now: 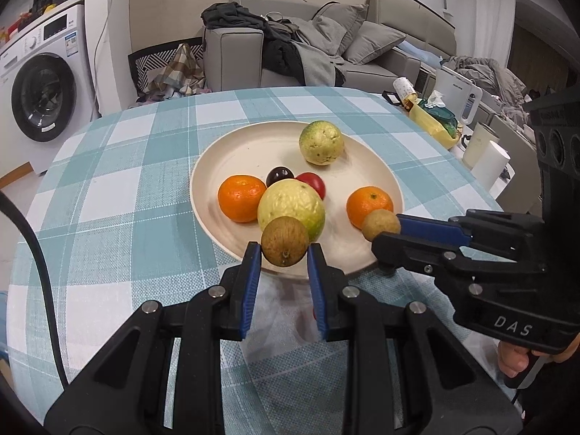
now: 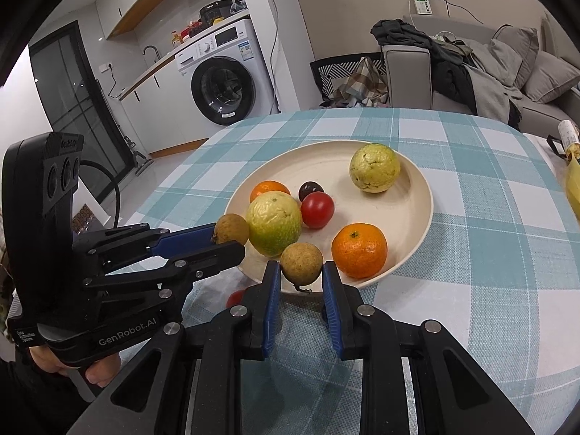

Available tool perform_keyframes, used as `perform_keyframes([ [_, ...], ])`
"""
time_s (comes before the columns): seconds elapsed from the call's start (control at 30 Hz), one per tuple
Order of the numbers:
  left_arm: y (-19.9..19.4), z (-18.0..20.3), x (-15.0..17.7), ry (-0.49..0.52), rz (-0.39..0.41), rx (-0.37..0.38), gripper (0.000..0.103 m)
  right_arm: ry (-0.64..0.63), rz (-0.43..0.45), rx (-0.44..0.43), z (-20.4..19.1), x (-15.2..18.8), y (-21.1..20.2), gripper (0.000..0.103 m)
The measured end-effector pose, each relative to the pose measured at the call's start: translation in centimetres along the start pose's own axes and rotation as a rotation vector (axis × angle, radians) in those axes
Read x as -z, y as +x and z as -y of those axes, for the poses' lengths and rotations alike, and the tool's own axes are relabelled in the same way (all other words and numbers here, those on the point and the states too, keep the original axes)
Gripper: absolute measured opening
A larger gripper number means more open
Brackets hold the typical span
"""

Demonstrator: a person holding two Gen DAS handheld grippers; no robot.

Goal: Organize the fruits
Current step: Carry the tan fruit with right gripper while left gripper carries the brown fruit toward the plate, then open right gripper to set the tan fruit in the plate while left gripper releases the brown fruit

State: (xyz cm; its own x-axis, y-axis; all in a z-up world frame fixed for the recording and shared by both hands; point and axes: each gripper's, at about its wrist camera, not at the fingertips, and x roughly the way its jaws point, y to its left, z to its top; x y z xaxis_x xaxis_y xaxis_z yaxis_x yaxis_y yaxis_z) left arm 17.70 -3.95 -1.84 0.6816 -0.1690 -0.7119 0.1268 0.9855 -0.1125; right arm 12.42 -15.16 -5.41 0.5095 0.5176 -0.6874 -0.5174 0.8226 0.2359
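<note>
We hold a gripper in each hand over a round table (image 1: pixel 108 166) covered in a teal and white checked cloth. A cream plate (image 1: pixel 253 145) sits near the middle of it.

Our left gripper (image 1: pixel 284 250) is closed on a small brown fruit (image 1: pixel 285 241), its blue pads pressing the fruit from both sides. The fruit hangs just over the near rim of the plate. Our right gripper (image 2: pixel 301 272) is closed the same way on a second small brown fruit (image 2: pixel 301 262), also at the near rim; a short stem pokes out beneath it. From the left camera this second fruit (image 1: pixel 380 224) shows at the tip of the right gripper (image 1: pixel 384 233), just beside an orange. The two grippers are close together, side by side, both angled down towards the plate.

On the plate lie two yellow-green fruits, one (image 1: pixel 291 208) at the near side, just behind the left gripper's load, and one (image 1: pixel 321 142) at the far side. There are two oranges, one on the left (image 1: pixel 241 198) and one on the right (image 1: pixel 369 204). Between them sit a red tomato (image 1: pixel 312 183) and a dark plum (image 1: pixel 280 176), touching or nearly so.

Another small red thing (image 2: pixel 235 298) lies on the cloth in front of the plate, mostly hidden by the grippers.

Behind the table are a washing machine (image 1: pixel 40 90) and a grey sofa (image 1: pixel 362 47) heaped with clothes.
</note>
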Motion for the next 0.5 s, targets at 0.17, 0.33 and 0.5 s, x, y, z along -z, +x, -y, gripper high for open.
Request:
perform_keyframes([
  [0.17, 0.7, -0.3, -0.4, 0.002, -0.002, -0.016, 0.023, 0.004, -0.008, 0.004, 0.2, -0.2, 0.5, 0.024],
  [0.33, 1.4, -0.3, -0.6, 0.006, -0.006, -0.030, 0.020, 0.007, -0.014, 0.006, 0.4, -0.4, 0.9, 0.024],
  [0.5, 1.8, -0.4, -0.8, 0.006, -0.006, -0.036, 0.020, 0.008, -0.020, 0.014, 0.7, -0.6, 1.3, 0.024],
])
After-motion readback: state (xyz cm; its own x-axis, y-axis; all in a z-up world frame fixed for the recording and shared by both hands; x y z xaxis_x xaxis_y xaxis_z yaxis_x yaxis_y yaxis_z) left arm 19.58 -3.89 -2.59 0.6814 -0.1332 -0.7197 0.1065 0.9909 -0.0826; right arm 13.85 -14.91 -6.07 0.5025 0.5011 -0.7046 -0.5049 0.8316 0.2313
